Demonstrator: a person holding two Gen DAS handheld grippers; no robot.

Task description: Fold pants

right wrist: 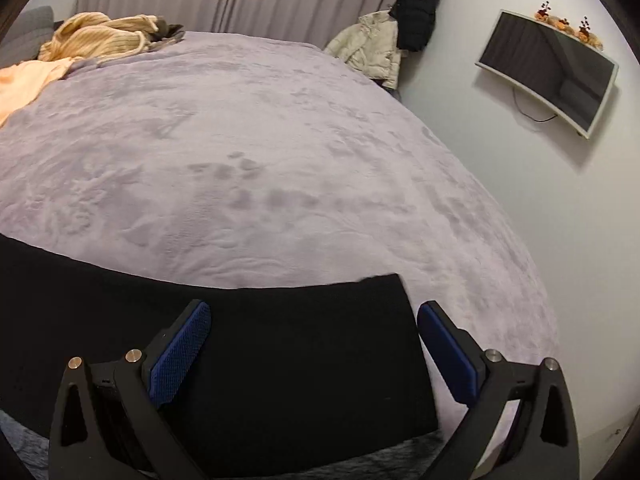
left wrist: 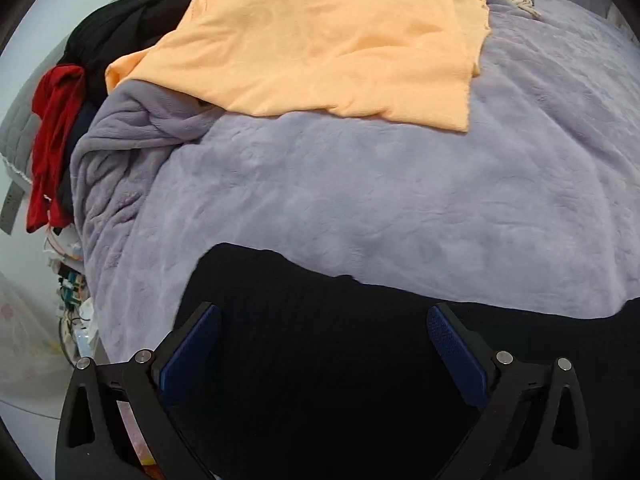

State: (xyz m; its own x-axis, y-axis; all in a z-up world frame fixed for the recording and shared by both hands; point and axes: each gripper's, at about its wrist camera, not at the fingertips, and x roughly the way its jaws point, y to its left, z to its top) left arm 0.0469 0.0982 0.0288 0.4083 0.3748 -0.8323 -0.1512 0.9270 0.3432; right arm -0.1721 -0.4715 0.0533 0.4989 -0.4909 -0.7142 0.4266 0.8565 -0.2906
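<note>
Black pants (left wrist: 320, 360) lie flat along the near edge of a bed covered by a lilac fleece blanket (left wrist: 360, 200). My left gripper (left wrist: 324, 312) is open, its blue-padded fingers spread above the left end of the pants. In the right wrist view the pants (right wrist: 280, 340) end in a squared corner on the blanket (right wrist: 240, 140). My right gripper (right wrist: 314, 308) is open above that right end, one finger over the cloth and the other just past its edge. Neither gripper holds anything.
An orange cloth (left wrist: 320, 40) lies at the far side of the bed, with a beige striped garment (right wrist: 100, 36) behind it. Black and red clothes (left wrist: 60, 120) hang off the left edge. A wall TV (right wrist: 548, 72) and hanging jackets (right wrist: 384, 36) are at the right.
</note>
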